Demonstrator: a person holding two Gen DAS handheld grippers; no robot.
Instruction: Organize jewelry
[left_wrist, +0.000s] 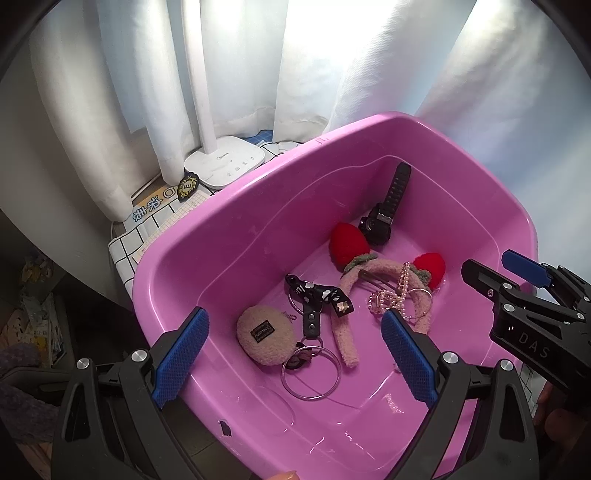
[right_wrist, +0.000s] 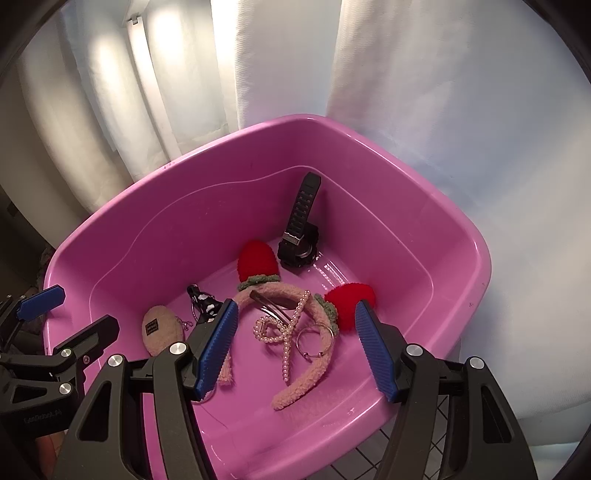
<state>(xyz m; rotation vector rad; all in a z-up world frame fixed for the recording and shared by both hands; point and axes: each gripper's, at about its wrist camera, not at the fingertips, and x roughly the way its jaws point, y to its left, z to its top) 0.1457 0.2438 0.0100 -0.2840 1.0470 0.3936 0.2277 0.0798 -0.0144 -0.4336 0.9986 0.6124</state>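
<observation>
Jewelry lay scattered on the floor of a glossy pink plastic tub (left_wrist: 236, 206), and both claws hung above it with nothing between their pads. The left gripper (left_wrist: 295, 354) pointed down over the near rim, blue-padded fingers (left_wrist: 181, 354) spread wide — released. The right gripper (right_wrist: 295, 347) hovered in the same way over the tub's middle, fingers parted and empty; in the left view it entered from 3 o'clock.

Counted: one black digital wristwatch (right_wrist: 301, 236) at 12 o'clock, its strap leaning up the far wall; one fuzzy pink headband (right_wrist: 306, 369) carrying two red strawberry-shaped plush ornaments (right_wrist: 256, 262); one pearl hair claw (right_wrist: 284, 332) lying inside the headband's arc, touching a thin silver ring (right_wrist: 314, 341); one brown hair clip (right_wrist: 267, 302) just behind the pearls. Toward 9 o'clock sat one beige fleece oval pouch (left_wrist: 264, 338) with a dark label, and beside it one black strap keychain with a bow (left_wrist: 314, 299), linked to a large silver hoop (left_wrist: 310, 371).

In the right view, the right claw's left finger covered part of the keychain and one end of the headband. Outside the tub, at 11 o'clock in the left view, a white lamp base (left_wrist: 225, 160) stood on a grid-patterned white cloth (left_wrist: 125, 247) — white curtains (left_wrist: 258, 62) hung behind everything.
</observation>
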